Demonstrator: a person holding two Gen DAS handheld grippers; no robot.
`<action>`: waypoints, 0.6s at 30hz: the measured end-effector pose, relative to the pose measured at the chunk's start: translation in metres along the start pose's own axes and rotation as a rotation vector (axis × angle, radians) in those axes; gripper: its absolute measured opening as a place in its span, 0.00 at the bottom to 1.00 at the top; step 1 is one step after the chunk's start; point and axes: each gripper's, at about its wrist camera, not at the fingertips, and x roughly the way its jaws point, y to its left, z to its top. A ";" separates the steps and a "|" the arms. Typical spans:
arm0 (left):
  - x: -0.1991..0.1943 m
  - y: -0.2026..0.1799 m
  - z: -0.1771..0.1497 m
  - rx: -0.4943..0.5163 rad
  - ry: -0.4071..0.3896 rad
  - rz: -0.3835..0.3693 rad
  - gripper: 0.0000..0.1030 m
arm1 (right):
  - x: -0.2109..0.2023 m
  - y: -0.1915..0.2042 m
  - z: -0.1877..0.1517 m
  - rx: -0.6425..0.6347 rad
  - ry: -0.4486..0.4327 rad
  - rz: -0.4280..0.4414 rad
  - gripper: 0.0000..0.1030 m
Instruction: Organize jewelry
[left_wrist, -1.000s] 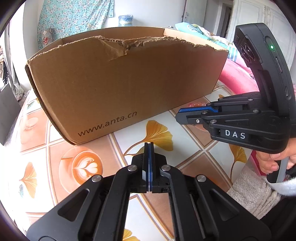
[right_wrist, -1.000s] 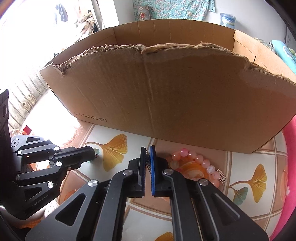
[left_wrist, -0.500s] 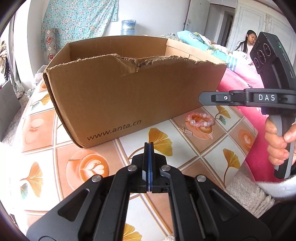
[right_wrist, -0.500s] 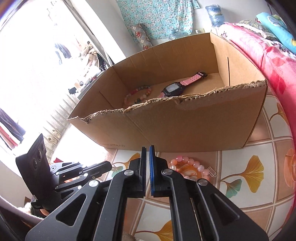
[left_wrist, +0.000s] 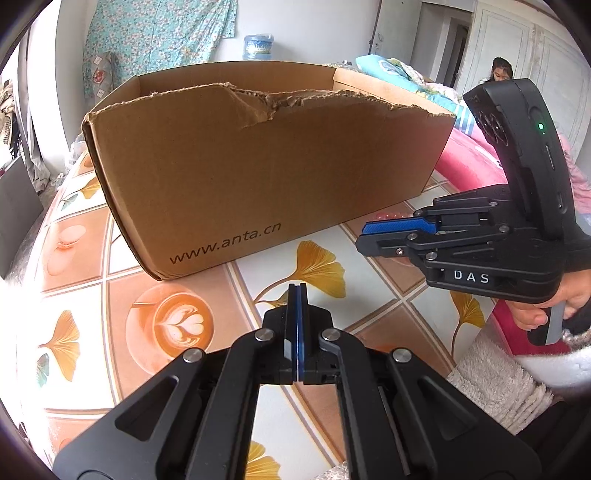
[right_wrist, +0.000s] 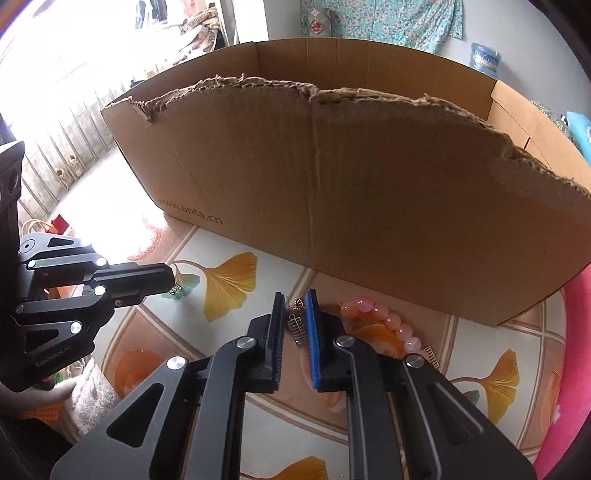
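The small gold ladder-shaped charm (right_wrist: 297, 328) lay on the tiled tablecloth (right_wrist: 476, 343) directly between the parted fingertips of the right gripper (right_wrist: 295, 308), its long axis running along the fingers; no pad pressed it. The pink bead bracelet (right_wrist: 380, 321) sat just right of them. The left gripper (left_wrist: 297, 295), pressed together and empty, stood further off. The torn brown cardboard box (right_wrist: 369, 177) hid its own contents.

Cardboard box (left_wrist: 258, 177) front wall reads "www.anta.cn". Right claw (left_wrist: 364, 236) body is marked "DAS".
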 end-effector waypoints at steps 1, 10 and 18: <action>-0.001 0.000 -0.001 -0.003 -0.001 0.001 0.00 | -0.001 -0.001 0.000 0.016 0.005 0.007 0.05; -0.012 -0.003 0.001 0.002 -0.033 -0.003 0.00 | -0.030 -0.043 -0.009 0.239 -0.090 0.149 0.01; -0.039 -0.011 0.012 0.024 -0.112 -0.049 0.00 | -0.079 -0.055 -0.007 0.251 -0.176 0.192 0.01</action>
